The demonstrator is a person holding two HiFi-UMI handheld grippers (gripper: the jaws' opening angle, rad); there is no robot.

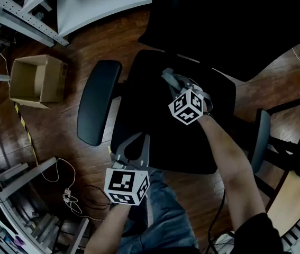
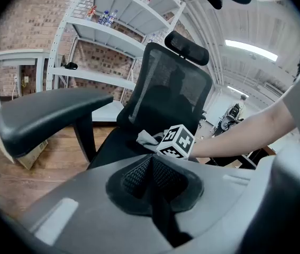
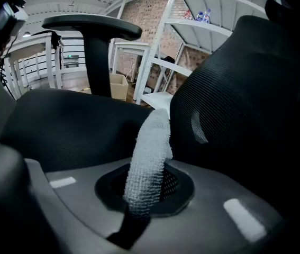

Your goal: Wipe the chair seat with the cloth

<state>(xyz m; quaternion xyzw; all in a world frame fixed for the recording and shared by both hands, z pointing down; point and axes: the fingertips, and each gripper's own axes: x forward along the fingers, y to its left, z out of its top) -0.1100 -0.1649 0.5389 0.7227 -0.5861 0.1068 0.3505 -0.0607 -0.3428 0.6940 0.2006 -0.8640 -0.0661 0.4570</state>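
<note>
The black chair seat [image 1: 165, 142] fills the middle of the head view, with its mesh backrest [image 2: 173, 89] behind. My right gripper [image 1: 172, 80] is low over the back of the seat, shut on a pale grey cloth [image 3: 148, 157] that sticks up from between its jaws. The cloth [image 2: 147, 139] also shows beside the right gripper's marker cube [image 2: 175, 142] in the left gripper view. My left gripper [image 1: 133, 148] hovers at the seat's front left edge. Its jaws [image 2: 151, 176] are pressed together with nothing in them.
Padded armrests stand on both sides, the left armrest [image 1: 99, 102] and the right armrest [image 1: 261, 139]. An open cardboard box [image 1: 36, 81] and loose cables [image 1: 67, 194] lie on the wooden floor at left. Metal shelving [image 1: 23, 15] stands at the far left, and a desk edge [image 1: 298, 194] at the right.
</note>
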